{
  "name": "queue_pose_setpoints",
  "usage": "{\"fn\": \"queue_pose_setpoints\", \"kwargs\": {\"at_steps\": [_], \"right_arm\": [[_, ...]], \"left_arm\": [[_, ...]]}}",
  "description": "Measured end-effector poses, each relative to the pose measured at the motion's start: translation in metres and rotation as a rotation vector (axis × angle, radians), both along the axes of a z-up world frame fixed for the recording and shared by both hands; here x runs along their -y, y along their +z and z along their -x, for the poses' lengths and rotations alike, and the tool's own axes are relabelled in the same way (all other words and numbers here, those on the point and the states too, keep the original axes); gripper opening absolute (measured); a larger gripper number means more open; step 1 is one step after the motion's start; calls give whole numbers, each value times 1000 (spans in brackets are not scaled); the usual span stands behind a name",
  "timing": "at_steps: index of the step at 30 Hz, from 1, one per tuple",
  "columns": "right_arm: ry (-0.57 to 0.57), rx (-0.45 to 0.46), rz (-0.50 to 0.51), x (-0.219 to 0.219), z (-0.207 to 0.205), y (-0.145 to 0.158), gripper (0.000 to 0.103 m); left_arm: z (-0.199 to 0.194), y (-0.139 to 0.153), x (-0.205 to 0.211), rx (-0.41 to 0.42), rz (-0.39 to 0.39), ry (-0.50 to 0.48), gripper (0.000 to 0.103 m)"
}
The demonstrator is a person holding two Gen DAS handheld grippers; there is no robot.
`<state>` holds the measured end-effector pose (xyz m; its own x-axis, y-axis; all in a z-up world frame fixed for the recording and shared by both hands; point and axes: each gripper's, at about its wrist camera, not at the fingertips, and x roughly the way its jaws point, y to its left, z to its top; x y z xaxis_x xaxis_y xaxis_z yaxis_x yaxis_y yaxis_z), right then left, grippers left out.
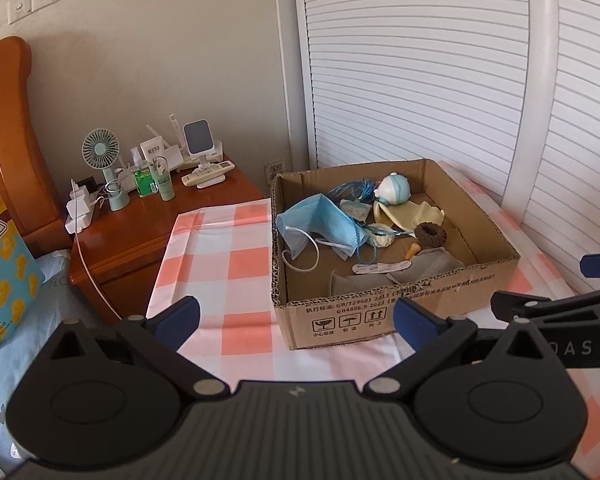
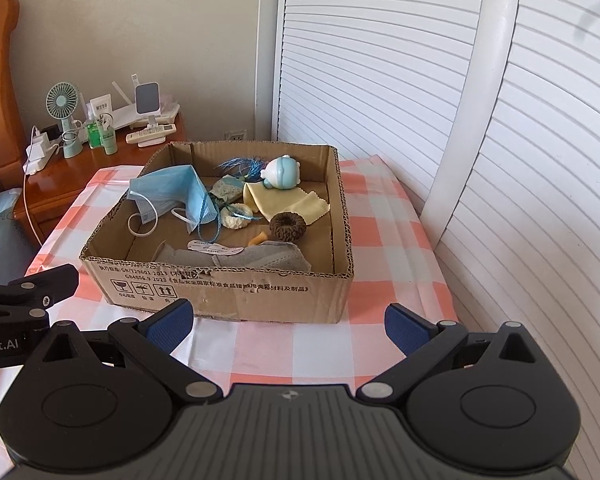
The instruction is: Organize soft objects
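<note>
An open cardboard box (image 1: 384, 316) (image 2: 228, 292) stands on the checked cloth. Inside lie a blue face mask (image 1: 320, 224) (image 2: 172, 194), a grey mask (image 1: 416, 270) (image 2: 256, 258), a yellow cloth (image 1: 412, 213) (image 2: 288, 202), a brown scrunchie (image 1: 431, 235) (image 2: 287, 227), a round pale-blue soft toy (image 1: 394, 189) (image 2: 283, 172), a small patterned pouch (image 1: 356, 211) (image 2: 227, 196) and blue ribbon. My left gripper (image 1: 296, 322) is open and empty, in front of the box's near-left corner. My right gripper (image 2: 288, 322) is open and empty, in front of the box's near wall.
A pink-and-white checked cloth (image 1: 228, 248) (image 2: 384, 240) covers the table. A wooden nightstand (image 1: 140, 220) (image 2: 60, 172) at the left holds a small fan, bottles, a remote and chargers. White louvred doors (image 1: 420, 72) stand behind and to the right. A bed is at far left.
</note>
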<state>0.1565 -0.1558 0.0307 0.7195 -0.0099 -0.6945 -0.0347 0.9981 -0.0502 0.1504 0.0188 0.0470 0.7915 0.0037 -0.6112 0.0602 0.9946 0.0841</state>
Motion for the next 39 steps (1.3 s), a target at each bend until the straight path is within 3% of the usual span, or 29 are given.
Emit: {"fn": "queue_pose_setpoints", "kwargs": {"at_steps": [39], "right_arm": [[-8, 18, -10, 7, 7, 3, 103]], "left_arm": [[1, 0, 2, -7, -4, 7, 102]]}}
